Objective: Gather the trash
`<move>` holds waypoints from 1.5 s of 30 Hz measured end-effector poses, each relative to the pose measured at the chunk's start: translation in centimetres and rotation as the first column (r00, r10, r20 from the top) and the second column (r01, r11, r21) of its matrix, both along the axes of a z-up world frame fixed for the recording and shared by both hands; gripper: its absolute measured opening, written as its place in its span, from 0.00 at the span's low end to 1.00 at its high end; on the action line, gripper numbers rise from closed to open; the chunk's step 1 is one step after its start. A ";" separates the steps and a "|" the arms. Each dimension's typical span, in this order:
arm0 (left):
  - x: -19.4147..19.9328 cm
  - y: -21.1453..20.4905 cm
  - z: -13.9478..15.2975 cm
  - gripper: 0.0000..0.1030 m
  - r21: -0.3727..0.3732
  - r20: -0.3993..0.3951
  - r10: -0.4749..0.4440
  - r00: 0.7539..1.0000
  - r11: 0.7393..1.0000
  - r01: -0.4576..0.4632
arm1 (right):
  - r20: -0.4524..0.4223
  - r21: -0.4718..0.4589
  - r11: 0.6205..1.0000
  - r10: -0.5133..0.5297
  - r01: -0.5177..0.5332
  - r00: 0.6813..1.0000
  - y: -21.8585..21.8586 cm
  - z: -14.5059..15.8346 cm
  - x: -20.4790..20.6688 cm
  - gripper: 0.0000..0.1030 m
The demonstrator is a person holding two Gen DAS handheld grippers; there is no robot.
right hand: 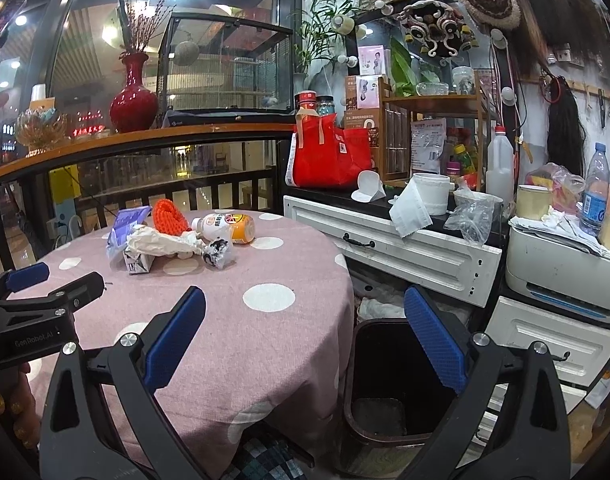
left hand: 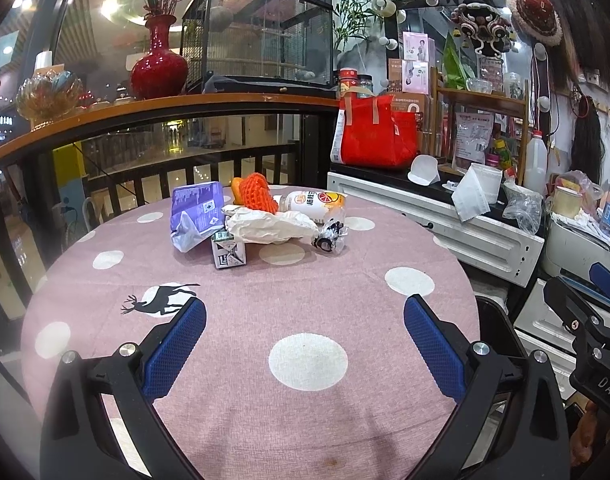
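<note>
Trash pile [left hand: 261,220] on table; left gripper [left hand: 305,320], right gripper [right hand: 305,314] spread; "GenRobot.AI" on left.

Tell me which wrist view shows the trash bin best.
The right wrist view: the dark trash bin stands beside the table, open top and inside visible between the open right claw. The left wrist view shows only a sliver of its rim.

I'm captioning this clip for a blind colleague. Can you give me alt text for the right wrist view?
The open right gripper hovers over the edge of a pink polka-dot table and a dark trash bin beside it. A trash pile lies on the table's far side: bottle, crumpled paper, carton, wrappers.
</note>
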State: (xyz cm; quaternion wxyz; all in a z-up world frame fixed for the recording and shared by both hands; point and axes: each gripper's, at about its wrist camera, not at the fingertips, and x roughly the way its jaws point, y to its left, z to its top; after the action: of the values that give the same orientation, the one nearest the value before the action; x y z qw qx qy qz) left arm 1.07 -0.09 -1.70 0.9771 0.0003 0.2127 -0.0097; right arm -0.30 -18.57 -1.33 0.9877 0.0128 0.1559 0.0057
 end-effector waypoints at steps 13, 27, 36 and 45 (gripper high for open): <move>3.8 3.0 -1.0 0.95 -0.028 -0.158 -0.014 0.987 1.000 0.009 | -0.215 -0.061 0.969 0.223 -0.241 0.951 2.5 -0.7 5.9 0.95; 11.8 15.7 0.2 0.93 -0.217 -0.281 0.056 0.958 0.969 -0.120 | -0.329 0.037 0.880 0.458 -0.473 0.826 9.6 0.6 17.5 0.95; 20.9 21.1 1.3 0.84 -0.310 -0.322 0.016 0.947 0.943 -0.121 | -0.358 0.123 0.827 0.553 -0.549 0.752 15.1 2.4 25.6 0.83; 27.1 23.8 -2.3 0.81 -0.530 -0.441 -0.092 0.893 0.829 -0.177 | -0.396 0.110 0.815 0.561 -0.569 0.727 21.0 2.1 32.2 0.79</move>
State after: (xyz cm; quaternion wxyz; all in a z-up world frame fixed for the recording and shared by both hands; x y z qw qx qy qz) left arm 28.13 23.66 -4.00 0.8581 -0.2916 0.4199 -0.0485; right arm 31.91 2.40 0.80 0.8833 -0.0439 0.3564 0.3014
